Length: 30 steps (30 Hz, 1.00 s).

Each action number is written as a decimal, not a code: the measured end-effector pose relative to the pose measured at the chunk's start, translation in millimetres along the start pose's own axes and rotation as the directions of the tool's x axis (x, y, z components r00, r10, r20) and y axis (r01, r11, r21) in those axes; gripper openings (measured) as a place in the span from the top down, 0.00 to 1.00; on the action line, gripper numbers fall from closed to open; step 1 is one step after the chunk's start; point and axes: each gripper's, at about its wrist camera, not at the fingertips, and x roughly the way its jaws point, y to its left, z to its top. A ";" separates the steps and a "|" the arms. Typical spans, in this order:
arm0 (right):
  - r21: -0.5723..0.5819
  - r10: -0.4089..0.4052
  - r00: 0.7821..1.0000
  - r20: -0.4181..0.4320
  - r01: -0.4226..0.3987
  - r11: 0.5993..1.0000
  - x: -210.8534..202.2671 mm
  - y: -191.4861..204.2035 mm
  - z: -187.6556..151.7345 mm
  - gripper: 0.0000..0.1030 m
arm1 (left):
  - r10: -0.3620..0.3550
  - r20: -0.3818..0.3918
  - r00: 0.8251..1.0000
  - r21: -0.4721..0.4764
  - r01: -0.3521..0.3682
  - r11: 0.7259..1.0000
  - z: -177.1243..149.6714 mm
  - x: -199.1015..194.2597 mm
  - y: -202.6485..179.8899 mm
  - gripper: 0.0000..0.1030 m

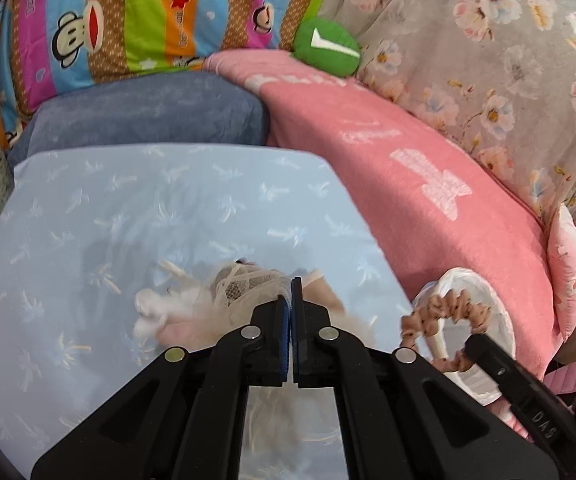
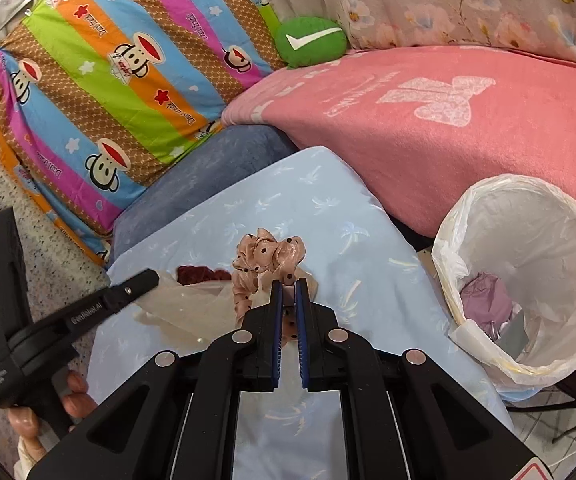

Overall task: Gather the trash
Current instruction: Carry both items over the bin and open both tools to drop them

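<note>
1. On the pale blue tabletop cover (image 2: 328,216), two pieces of soft trash are being taken up, one in each hand-held gripper.
2. Left hand-held gripper (image 1: 291,280): jaws pressed together on a white mesh wrapper (image 1: 244,284), nipped at its near edge. The wrapper looks feather-light, limp and stretchy, with loose fluffy bits trailing off its left side. A pinch on a bunched fold is the sensible hold; a single strand could tear or slip.
3. Right hand-held gripper (image 2: 289,285): jaws nearly together, clamped on a pink dotted scrunchie (image 2: 266,258). It sits just ahead of the fingertips, a short length caught between the pads and the rest of the loop hanging free to the left. It looks soft, springy and light, not fragile; the gathered fabric should grip well.
4. Bin with a white liner (image 2: 528,280): stands to the right of the tabletop, open, with some purple scrap already inside. Both items should likely be carried across to it.
</note>
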 end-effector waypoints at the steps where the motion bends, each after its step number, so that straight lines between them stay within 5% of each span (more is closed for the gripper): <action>1: -0.003 0.003 1.000 0.007 -0.003 1.000 -3.8 1.9 0.6 0.94 | -0.003 0.017 1.000 0.009 0.003 1.000 3.5 -6.5 -3.5 1.00; 11: -0.026 0.017 0.998 0.067 -0.016 1.000 -39.5 12.8 5.4 0.94 | -0.057 0.123 0.991 0.091 0.045 0.995 13.3 -45.6 -41.8 1.00; 19: 0.003 -0.005 0.994 0.109 0.004 1.000 -63.4 -8.7 8.9 0.94 | -0.118 0.103 0.988 0.168 0.099 0.981 6.1 -42.2 -82.1 1.00; 30: 0.123 -0.129 0.978 0.163 0.109 0.986 -97.2 -91.5 18.5 0.94 | -0.220 0.026 0.975 0.274 0.205 0.940 -6.8 -17.2 -156.2 0.99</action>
